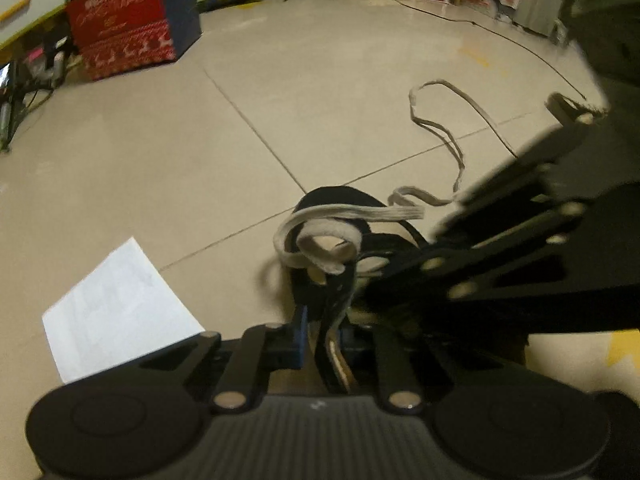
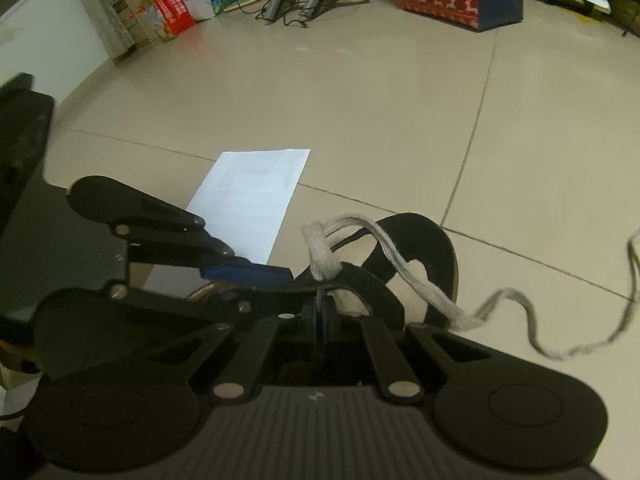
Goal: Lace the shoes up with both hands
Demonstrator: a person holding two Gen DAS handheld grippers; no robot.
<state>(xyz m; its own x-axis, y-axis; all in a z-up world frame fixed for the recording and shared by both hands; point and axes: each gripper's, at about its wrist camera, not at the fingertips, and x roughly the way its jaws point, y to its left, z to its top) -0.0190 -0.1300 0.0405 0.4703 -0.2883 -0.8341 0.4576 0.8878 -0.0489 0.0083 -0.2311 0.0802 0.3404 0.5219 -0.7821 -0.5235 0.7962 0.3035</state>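
Both grippers met at the shoe. Our left gripper [image 1: 320, 332], matte black with blue pads, had its fingers pressed together on a thin edge of the black shoe [image 1: 340, 208], a flat piece of dark, felt-like material with a rounded end and cut-out holes showing a paler surface beneath. Our right gripper [image 2: 320, 320] had its fingers closed on a short stretch of the lace [image 2: 404, 264] just below the shoe's strap; in the left wrist view its black linkage arms with silver rivets crossed in from the right.

We saw the lace as a flat, woven, pale grey band, fuzzy along its edges. It curled into a loose loop over the shoe [image 2: 424, 240], wrapped the dark strap in a thick knot-like coil, and then trailed off to the right across the floor [image 2: 360, 100] in slack wavy bends.

We held the shoe low over glossy beige tiles with thin dark grout lines. A plain white sheet of paper [image 2: 256, 196] lay flat on the tiles just beside the shoe. Farther back stood a red cardboard box [image 1: 120, 28] printed with white reindeer and lettering, with a navy side.
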